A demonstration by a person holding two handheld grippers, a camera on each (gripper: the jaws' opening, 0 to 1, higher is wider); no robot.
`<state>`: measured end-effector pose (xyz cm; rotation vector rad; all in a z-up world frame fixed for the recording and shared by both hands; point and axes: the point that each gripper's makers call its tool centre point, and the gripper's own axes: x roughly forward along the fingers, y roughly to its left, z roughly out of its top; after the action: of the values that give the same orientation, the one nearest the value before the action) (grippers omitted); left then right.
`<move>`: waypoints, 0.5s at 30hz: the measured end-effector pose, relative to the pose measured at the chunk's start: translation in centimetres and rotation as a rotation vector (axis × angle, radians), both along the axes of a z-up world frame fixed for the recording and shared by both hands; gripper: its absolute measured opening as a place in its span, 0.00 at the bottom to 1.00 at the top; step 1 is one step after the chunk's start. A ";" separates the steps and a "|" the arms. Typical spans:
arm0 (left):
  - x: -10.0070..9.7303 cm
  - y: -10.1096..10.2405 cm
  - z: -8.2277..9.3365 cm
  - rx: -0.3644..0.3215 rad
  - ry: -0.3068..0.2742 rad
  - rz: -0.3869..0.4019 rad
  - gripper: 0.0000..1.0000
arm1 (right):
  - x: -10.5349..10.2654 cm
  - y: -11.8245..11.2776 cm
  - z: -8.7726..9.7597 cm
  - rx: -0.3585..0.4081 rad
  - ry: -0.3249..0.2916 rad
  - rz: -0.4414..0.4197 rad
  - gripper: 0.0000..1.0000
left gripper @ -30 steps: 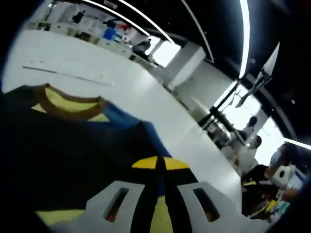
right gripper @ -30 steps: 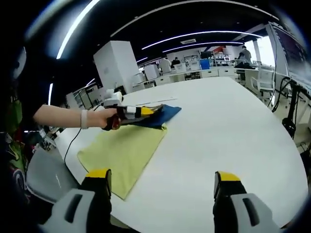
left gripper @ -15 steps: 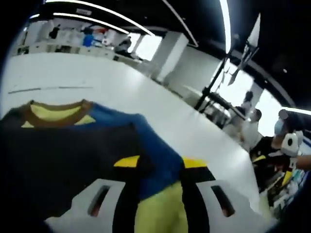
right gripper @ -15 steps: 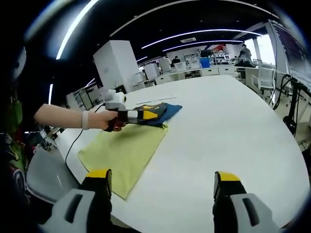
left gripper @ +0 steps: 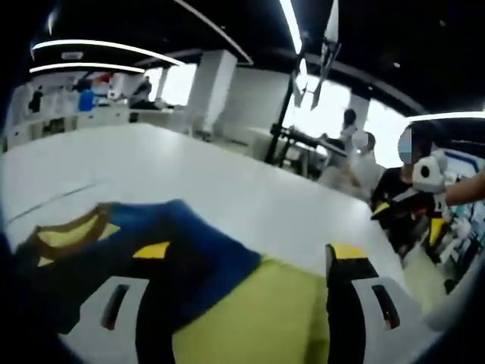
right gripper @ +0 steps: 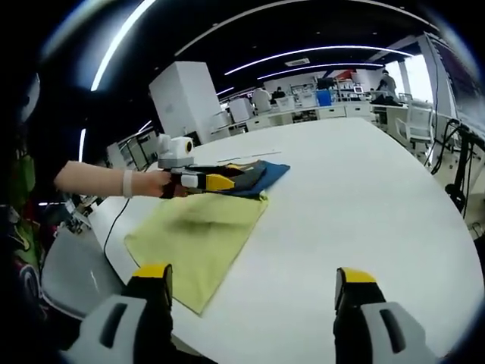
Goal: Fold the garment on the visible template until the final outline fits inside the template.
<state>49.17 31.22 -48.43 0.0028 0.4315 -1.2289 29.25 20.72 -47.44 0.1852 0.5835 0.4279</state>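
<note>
Landmark: yellow template (right gripper: 198, 235) on the white table (right gripper: 356, 205).

Left gripper (right gripper: 216, 182): jaws spread wide, holding nothing, low over the template's far end. Dark blue garment (right gripper: 254, 176) lies bunched there, its edge overlapping the template, brown collar (left gripper: 64, 235) away from it.

Right gripper (right gripper: 254, 284): wide open, empty, hovering off the template's near corner.

Judgement: regrip a free edge low; draw the cloth flat onto the template.

Versus 1.0 s ago: left jaws were pinched on the cloth; now released.
</note>
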 end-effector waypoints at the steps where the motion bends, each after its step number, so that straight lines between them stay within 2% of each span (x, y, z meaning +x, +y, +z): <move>1: -0.1 0.3 0.0 0.000 -0.004 -0.008 0.85 | 0.1 0.1 0.0 -0.001 -0.002 0.003 0.89; 10: -0.6 2.4 1.1 0.020 -0.012 0.006 0.83 | 0.7 0.9 0.4 -0.004 -0.013 0.025 0.91; 15: -1.4 5.5 1.3 0.032 -0.022 0.019 0.82 | 1.1 1.3 0.5 -0.008 -0.018 0.044 0.91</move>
<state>47.79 36.76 -47.09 0.0396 0.4315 -1.2019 30.31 22.05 -46.97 0.1608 0.5727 0.4693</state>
